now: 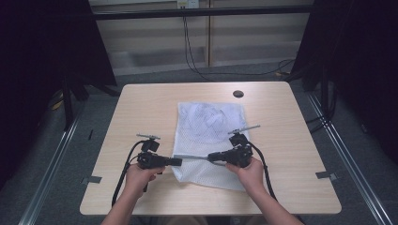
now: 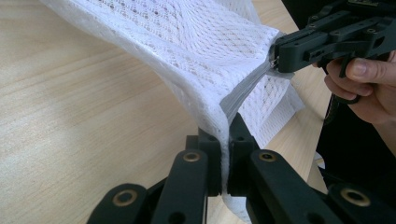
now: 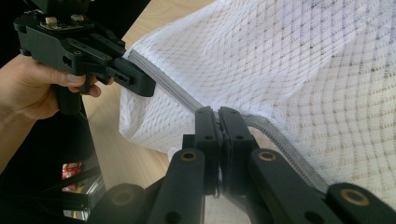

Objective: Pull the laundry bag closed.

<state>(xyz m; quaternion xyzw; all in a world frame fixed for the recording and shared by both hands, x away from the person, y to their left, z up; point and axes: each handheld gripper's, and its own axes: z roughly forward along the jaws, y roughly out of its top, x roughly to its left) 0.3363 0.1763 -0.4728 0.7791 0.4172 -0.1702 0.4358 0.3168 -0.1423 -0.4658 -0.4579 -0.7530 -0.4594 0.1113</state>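
a white mesh laundry bag [image 1: 209, 140] lies flat on a pale wooden table [image 1: 141, 108], a little right of the table's middle, with its near end towards me and a grey zipper [image 1: 193, 157] running across that near end. this zipper is the landmark for everything that follows. my left gripper [image 1: 177, 161] sits at the zipper's left end, its jaws pressed together on the bag's edge there; in the left gripper view the mesh and the grey zipper tape [image 2: 240, 93] rise straight out from between my closed jaws. my right gripper [image 1: 210, 157] sits further along the zipper, towards its right, jaws clamped narrow on the zipper line; in the right gripper view the grey tape [image 3: 275, 140] passes through the closed jaws, but i cannot tell whether they hold the slider tab or just the tape. between the two grips the zipper is lifted off the table and stretched fairly straight. i judge this to be the zipper step, with the bag held taut at one end. the next move, i think, calls for the left grip to hold firm while the right draws steadily along the zipper line, level, without twisting the mesh. beyond the bag's far end, a small dark round hole [image 1: 238, 93] marks the table's far edge.
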